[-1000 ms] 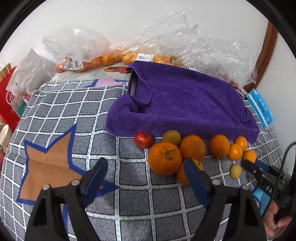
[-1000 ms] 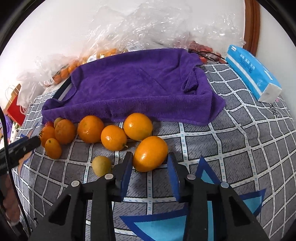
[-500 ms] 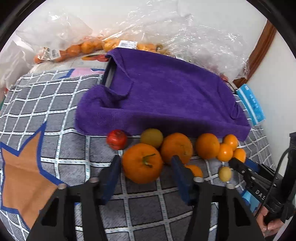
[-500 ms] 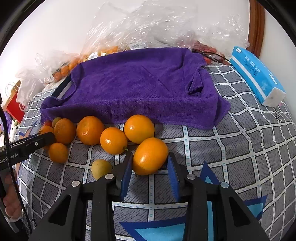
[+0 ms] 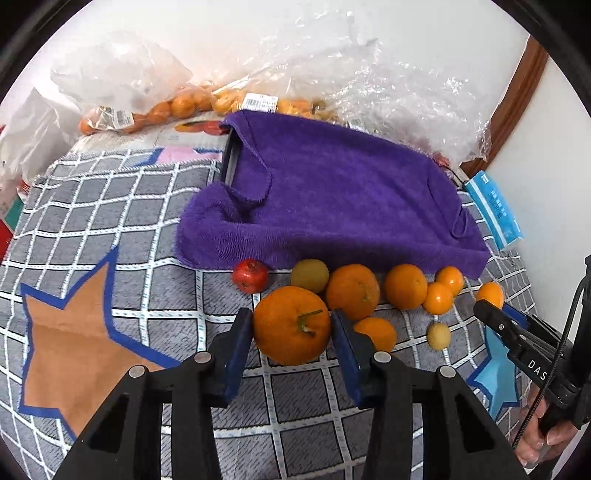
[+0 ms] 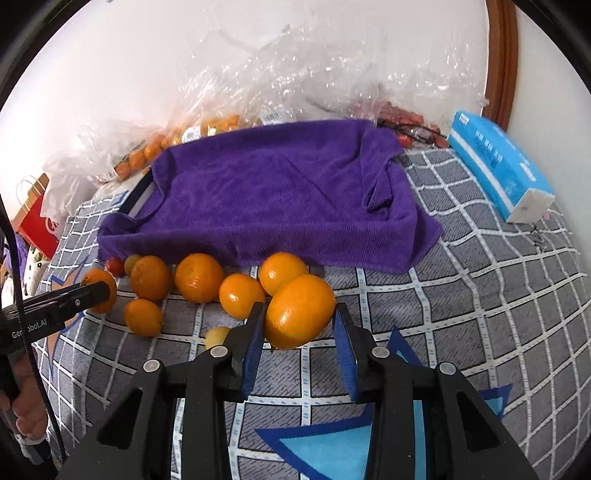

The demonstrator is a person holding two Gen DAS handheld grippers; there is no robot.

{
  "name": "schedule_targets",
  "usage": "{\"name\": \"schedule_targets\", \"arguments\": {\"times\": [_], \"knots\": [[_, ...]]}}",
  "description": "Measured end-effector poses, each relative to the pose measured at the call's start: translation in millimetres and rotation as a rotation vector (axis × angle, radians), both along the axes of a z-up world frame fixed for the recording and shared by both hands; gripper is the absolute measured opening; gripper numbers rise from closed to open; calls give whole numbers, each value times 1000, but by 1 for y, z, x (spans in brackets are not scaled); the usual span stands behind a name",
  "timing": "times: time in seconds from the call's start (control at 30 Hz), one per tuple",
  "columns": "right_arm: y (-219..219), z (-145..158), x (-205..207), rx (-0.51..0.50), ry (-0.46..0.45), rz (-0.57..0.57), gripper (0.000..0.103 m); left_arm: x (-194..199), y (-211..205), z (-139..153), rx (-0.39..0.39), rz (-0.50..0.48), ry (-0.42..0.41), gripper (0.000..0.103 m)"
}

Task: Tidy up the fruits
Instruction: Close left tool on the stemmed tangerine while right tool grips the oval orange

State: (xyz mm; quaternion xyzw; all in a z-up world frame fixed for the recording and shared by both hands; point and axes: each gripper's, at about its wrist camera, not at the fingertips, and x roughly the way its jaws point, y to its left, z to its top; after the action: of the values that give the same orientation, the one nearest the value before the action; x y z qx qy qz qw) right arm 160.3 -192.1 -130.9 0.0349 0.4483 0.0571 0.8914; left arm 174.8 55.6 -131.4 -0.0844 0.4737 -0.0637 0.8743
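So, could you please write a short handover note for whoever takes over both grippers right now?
Left gripper: jaws have just been closing and now clamp the stemmed orange, which seems not yet lifted.
Right gripper: shut on a glossy orange.
The other fruit lies loose on the checked cloth along the front edge of the purple towel: several oranges, a small red fruit, a greenish one and a small yellow one.
Done: two oranges gripped; none on the towel.
Left: place these, then the rest.

White wall (image 5: 258, 33) in even daylight — brown wooden frame (image 6: 498, 55) at right edge
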Motion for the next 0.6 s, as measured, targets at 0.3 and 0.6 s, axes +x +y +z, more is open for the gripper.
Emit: {"name": "schedule_targets", "arguments": {"times": [0.3, 0.6], "knots": [[-2, 40, -9, 1, -33, 4, 37, -12, -1, 40, -10, 7, -54, 41], [4, 72, -7, -5, -127, 10, 37, -15, -4, 71, -27, 8, -92, 41]]}}
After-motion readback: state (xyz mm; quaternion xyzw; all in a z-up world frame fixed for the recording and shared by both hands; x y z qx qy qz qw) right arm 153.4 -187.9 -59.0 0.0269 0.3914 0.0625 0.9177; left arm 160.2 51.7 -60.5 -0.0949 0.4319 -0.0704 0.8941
